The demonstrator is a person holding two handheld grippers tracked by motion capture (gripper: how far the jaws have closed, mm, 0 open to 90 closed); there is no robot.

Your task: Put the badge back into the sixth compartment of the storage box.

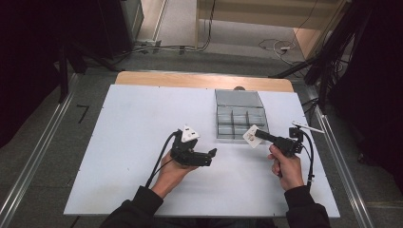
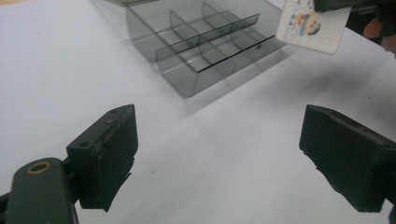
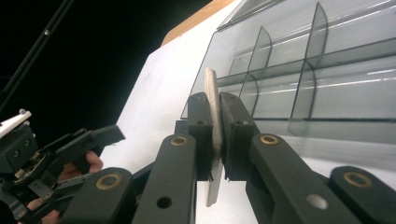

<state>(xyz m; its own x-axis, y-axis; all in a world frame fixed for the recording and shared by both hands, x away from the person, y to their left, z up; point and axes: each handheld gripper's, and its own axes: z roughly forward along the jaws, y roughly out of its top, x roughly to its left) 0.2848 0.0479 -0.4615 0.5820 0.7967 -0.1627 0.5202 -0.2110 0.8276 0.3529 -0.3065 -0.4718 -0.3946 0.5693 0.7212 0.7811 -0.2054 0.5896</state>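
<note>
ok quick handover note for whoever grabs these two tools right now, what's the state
Right tool: shut on a small white card, held edge-on at the near edge of the clear divided box.
Left tool: open, nothing between its pads, above the white table to the left of the box.
Done: card picked up and brought to the box.
Left: probably set the card into a compartment; none visibly holds anything yet.

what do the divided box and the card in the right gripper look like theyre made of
Divided box: smoky see-through plastic, glossy; the table shows through its walls. Card: looks like thick stiff cardboard, matte, with a pale raw edge and a printed face; thin wood is possible.
</note>
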